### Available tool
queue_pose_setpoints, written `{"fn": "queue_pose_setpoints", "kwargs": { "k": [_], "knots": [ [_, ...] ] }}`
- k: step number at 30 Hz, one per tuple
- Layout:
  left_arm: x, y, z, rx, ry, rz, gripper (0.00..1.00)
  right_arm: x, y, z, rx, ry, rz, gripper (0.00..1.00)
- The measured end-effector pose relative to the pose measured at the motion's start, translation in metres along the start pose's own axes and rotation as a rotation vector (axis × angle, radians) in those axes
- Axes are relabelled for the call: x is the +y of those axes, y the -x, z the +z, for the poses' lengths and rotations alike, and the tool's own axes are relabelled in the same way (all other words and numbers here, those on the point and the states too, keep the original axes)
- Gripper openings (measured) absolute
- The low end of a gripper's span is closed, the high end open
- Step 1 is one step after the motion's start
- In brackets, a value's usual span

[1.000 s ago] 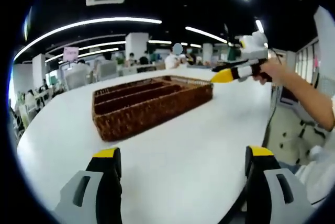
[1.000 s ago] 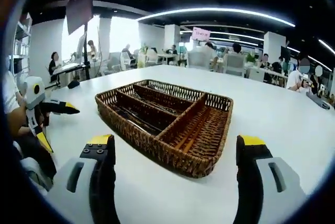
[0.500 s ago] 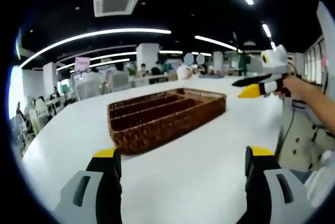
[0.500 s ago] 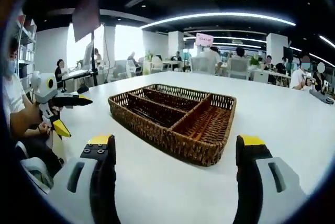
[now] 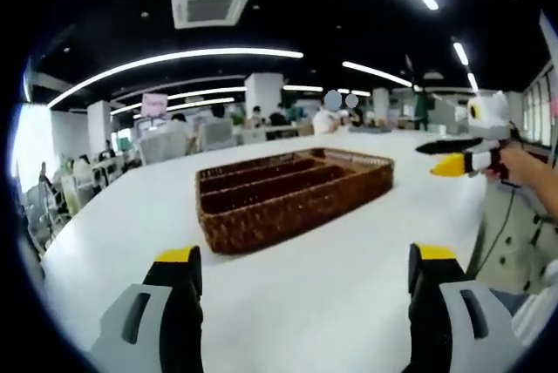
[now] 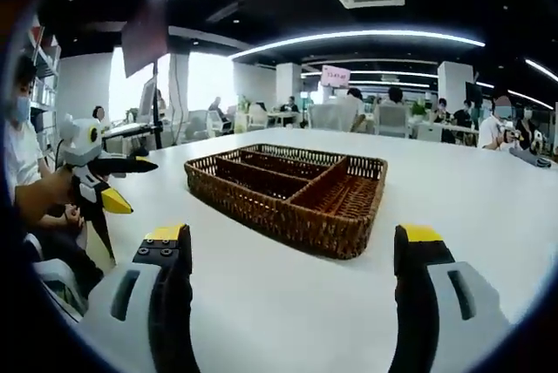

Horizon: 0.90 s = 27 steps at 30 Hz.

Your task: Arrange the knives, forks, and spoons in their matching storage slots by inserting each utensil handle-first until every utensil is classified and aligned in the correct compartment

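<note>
A brown wicker tray (image 5: pixel 295 200) with long divided slots sits on the white table (image 5: pixel 131 233); in the right gripper view the same tray (image 6: pixel 288 199) lies straight ahead. From these low angles its contents are hidden. My left gripper (image 5: pixel 305 264) is open, well short of the tray, nothing between its jaws. My right gripper (image 6: pixel 292 247) is open too, empty, in front of the tray's near wall. In the left gripper view the right gripper (image 5: pixel 462 159) hangs at the far right, held by a hand. In the right gripper view the left gripper (image 6: pixel 100 177) shows at the left edge.
The white table (image 6: pixel 488 207) spreads wide around the tray. Behind it is an open office with desks, chairs and several seated people. A person sits at the left of the right gripper view.
Both views have dropped lower and pulled back, so the tray now looks flatter and its inside is hidden. Both grippers stay open and empty.
</note>
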<state>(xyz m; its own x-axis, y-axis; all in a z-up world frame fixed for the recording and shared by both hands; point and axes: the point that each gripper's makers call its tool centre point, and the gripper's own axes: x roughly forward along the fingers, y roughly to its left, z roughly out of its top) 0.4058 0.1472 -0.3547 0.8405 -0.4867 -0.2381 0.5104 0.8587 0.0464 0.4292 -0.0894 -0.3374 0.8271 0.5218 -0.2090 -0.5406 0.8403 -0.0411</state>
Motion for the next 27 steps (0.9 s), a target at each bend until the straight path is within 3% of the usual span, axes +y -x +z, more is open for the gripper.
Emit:
{"fn": "queue_pose_setpoints", "kwargs": {
  "k": [14,27],
  "knots": [
    [0.011,0.003,-0.003,0.025,-0.025,0.03,1.0,-0.005,0.002,-0.003,0.006,0.037,-0.012,0.99],
    [0.008,0.005,-0.006,0.038,-0.044,0.057,1.0,0.007,0.005,-0.015,0.024,0.03,-0.004,0.98]
  ]
}}
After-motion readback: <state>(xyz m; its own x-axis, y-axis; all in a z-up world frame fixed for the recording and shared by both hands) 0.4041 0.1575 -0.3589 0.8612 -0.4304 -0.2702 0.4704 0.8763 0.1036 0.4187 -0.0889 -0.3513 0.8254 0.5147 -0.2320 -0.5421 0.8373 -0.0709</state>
